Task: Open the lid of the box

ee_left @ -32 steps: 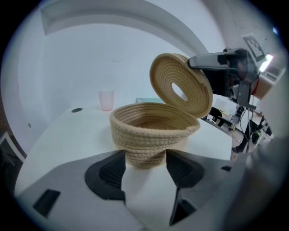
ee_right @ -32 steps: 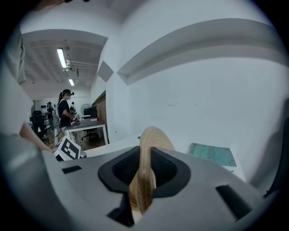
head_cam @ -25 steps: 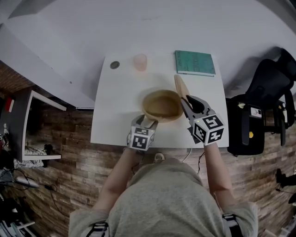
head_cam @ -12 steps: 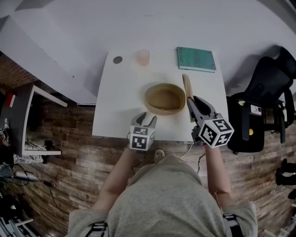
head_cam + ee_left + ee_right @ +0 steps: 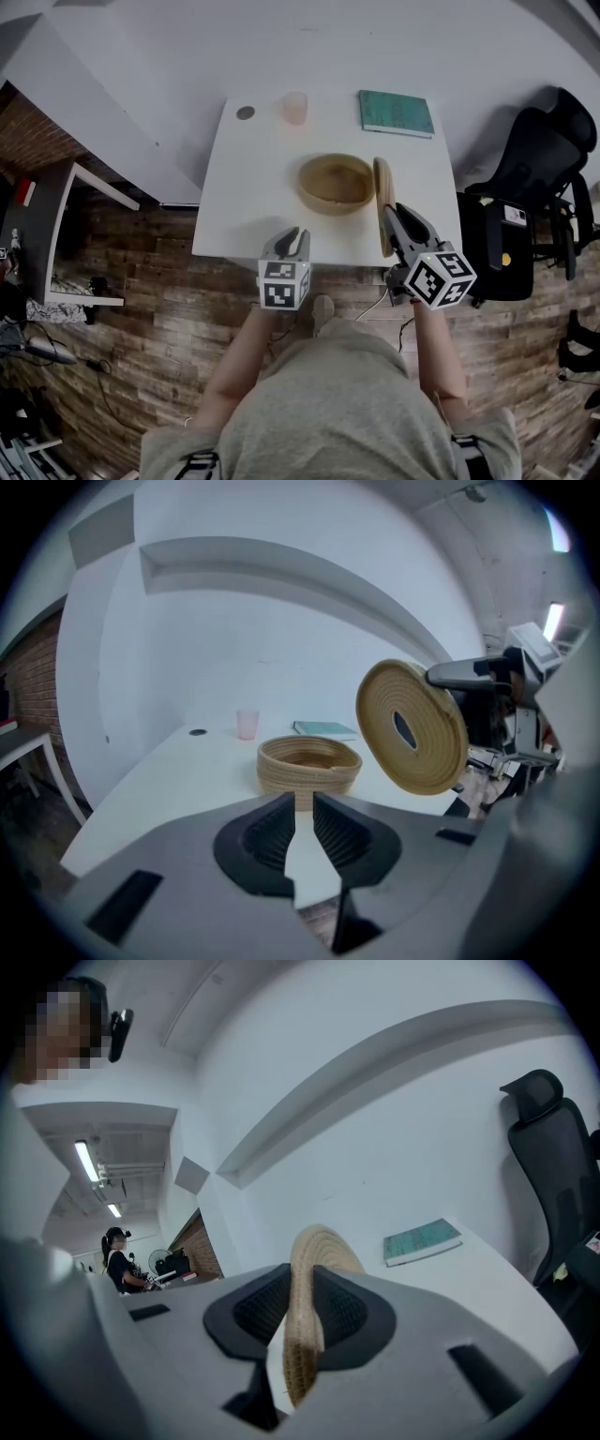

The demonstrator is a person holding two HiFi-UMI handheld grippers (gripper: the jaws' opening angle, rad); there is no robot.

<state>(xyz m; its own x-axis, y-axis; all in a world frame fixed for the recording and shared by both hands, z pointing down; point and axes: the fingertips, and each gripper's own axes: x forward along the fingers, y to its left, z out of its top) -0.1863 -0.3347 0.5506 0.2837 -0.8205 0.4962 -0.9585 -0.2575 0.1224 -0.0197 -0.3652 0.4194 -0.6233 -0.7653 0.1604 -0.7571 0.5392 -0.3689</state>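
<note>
Right claw [image 5: 391,216]: clamped on the woven lid [image 5: 382,192], held on edge just right of the box [image 5: 336,185].
Left claw [image 5: 297,234]: empty, jaws just closing to a narrow gap, nearer the person than the box.
Box: uncovered, on the bench [image 5: 248,187].

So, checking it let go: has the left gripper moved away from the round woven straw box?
Yes: the left gripper drew back from the woven box to the white table's near edge, its empty jaws just closing.
</note>
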